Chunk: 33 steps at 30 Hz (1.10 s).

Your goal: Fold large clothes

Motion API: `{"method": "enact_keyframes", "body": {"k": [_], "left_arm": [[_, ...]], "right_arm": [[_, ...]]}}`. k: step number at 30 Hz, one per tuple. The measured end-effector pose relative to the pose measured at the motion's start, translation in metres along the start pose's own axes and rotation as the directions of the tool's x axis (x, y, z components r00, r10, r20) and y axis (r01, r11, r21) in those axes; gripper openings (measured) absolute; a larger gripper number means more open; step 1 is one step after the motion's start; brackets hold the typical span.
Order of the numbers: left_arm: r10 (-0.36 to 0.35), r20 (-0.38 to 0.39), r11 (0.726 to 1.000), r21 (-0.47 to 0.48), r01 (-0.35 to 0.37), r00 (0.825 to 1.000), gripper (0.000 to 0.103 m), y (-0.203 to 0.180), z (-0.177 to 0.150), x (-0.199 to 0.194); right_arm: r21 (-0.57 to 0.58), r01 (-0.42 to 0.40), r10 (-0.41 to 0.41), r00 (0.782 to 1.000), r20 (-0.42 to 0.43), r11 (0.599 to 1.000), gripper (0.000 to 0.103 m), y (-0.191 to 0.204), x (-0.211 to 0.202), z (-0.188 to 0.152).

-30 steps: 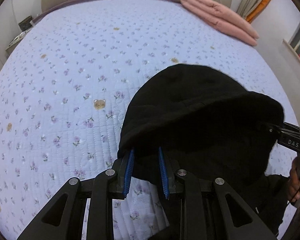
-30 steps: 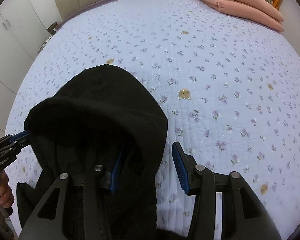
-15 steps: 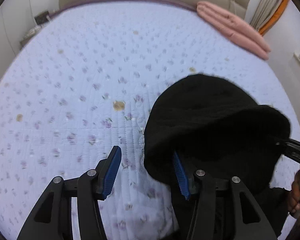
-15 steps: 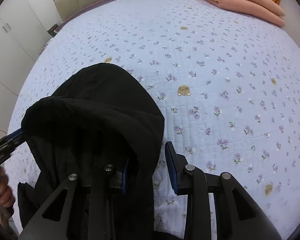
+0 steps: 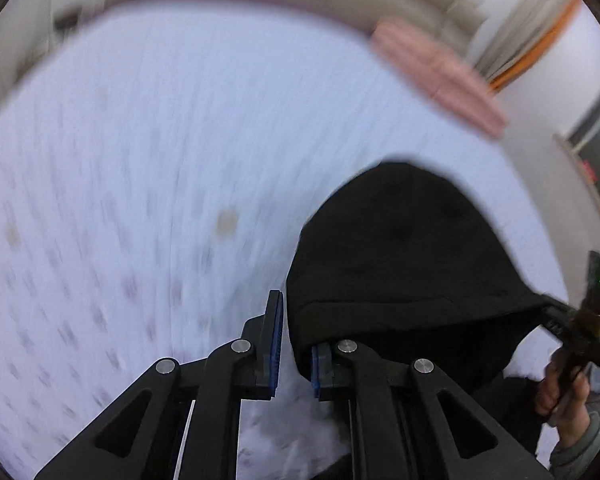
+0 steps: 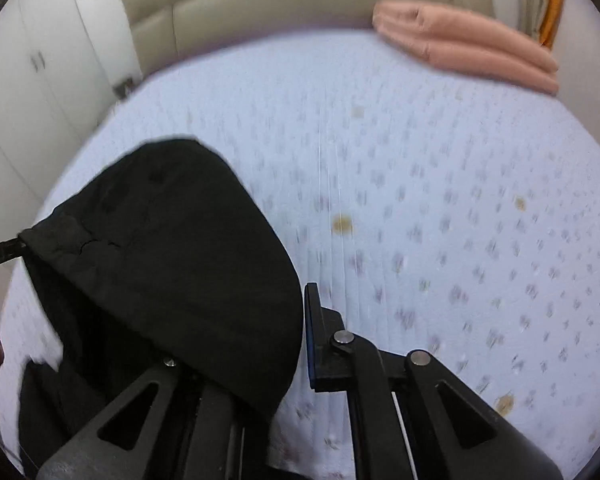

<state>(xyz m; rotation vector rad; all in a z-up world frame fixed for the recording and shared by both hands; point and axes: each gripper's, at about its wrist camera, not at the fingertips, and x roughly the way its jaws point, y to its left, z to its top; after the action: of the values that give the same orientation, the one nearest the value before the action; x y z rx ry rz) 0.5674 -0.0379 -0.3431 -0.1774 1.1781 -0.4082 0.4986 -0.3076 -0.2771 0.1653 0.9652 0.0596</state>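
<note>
**Operator:** Where is the garment?

**Guide:** The black hooded garment point(image 5: 400, 248) hangs above the bed point(image 6: 420, 160), well apart from the pink folded blanket point(image 6: 460, 48). The blanket lies at the far end of the bed, against the beige headboard point(image 6: 260, 4). The garment is at the opposite, near end. Its hood faces away from you, toward the blanket, and its lower part drops out of view below the claws.

**Operator:** State of the left claw?

**Guide:** Your left claw point(image 5: 296, 354) is narrow. The hood's rim enters the gap against the right blue pad point(image 5: 318, 364). In the right wrist view, the rim's corner is drawn to a point at this claw's tip. It holds the rim on the side farther from the blanket.

**Operator:** And the right claw?

**Guide:** Your right claw point(image 6: 288, 328) is narrow too. Fabric drapes over its left finger and hides it, and only the right finger shows. In the left wrist view, the rim runs taut to this claw's tip, so it holds the rim on the side nearer the blanket. Your right hand point(image 5: 560, 392) grips the handle below it.

**Operator:** Image quality?

**Guide:** Both views are blurred. The bed's flower print is smeared.
</note>
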Motion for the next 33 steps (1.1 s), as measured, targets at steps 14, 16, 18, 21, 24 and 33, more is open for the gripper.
{"method": "enact_keyframes", "body": {"k": [14,16,18,21,24,33], "left_arm": [[-0.005,0.016,0.985,0.170,0.002,1.000,0.029,-0.001,-0.044,-0.052],[-0.015,0.044,0.986,0.166,0.007,0.999,0.029,-0.003,-0.049,-0.066],[-0.043,0.088,0.987,0.161,0.028,0.995,0.029,-0.010,-0.045,-0.080],[-0.073,0.140,0.982,0.185,0.046,0.988,0.029,-0.036,-0.027,-0.085],[-0.072,0.150,0.972,0.231,0.036,0.986,0.029,-0.061,-0.004,-0.079],[-0.100,0.106,0.959,0.277,0.067,0.989,0.029,-0.099,0.037,-0.034]], "right_arm": [[0.002,-0.023,0.023,0.989,-0.143,1.000,0.036,-0.010,0.004,-0.018],[0.036,-0.064,0.069,0.987,-0.147,0.997,0.038,-0.013,-0.011,-0.020],[0.067,-0.102,0.110,0.984,-0.141,0.993,0.038,-0.014,-0.028,-0.021],[0.043,-0.123,0.127,0.983,-0.131,0.991,0.040,-0.003,-0.043,-0.014],[-0.055,-0.118,0.107,0.979,-0.174,0.992,0.054,0.013,-0.047,-0.011],[-0.158,-0.065,0.050,0.994,-0.100,0.985,0.068,0.025,-0.082,-0.023]]}}
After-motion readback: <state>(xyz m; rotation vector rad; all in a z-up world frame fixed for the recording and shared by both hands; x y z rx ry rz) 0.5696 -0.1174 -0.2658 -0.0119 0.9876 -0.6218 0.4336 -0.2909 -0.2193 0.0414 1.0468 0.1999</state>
